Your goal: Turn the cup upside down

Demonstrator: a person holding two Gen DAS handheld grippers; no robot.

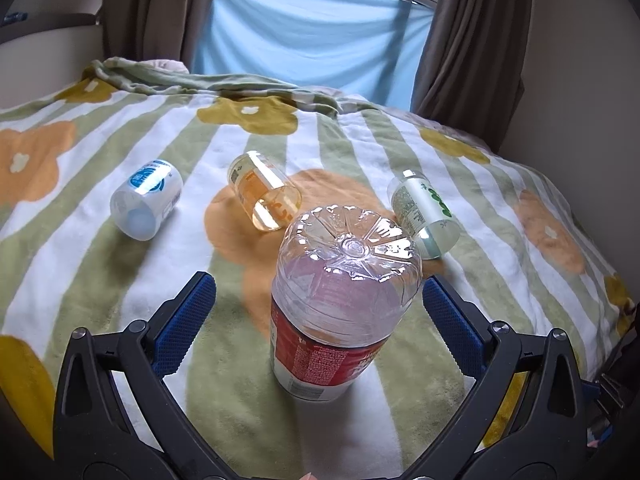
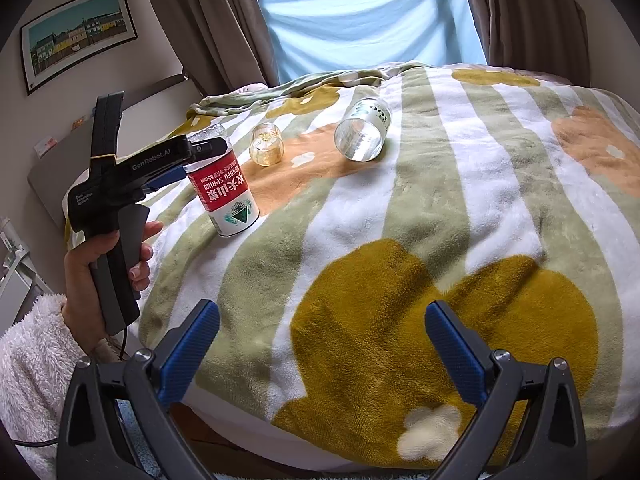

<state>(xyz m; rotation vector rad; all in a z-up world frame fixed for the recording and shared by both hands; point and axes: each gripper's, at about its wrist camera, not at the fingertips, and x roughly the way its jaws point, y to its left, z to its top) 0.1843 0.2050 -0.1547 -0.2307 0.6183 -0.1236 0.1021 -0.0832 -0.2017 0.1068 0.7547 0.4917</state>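
Striped flowered blanket [image 1: 360, 140] on a bed below a curtained window, set with cut-bottle cups.

Standing mouth-down near the blanket's front edge: red-label cup [image 1: 336, 312], between the wide-open, empty left gripper [image 1: 318, 312], apparently just flipped. Lying sideways beyond it: blue-label cup [image 1: 146, 200], orange cup [image 1: 264, 196], green-label cup [image 1: 424, 212], probably awaiting turns. Right gripper [image 2: 322, 344]: wide open, empty, off the front edge.

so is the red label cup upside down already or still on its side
Upside down. The red label cup stands on the blanket with its ridged base on top and label text inverted, between the open left claw fingers, not gripped.
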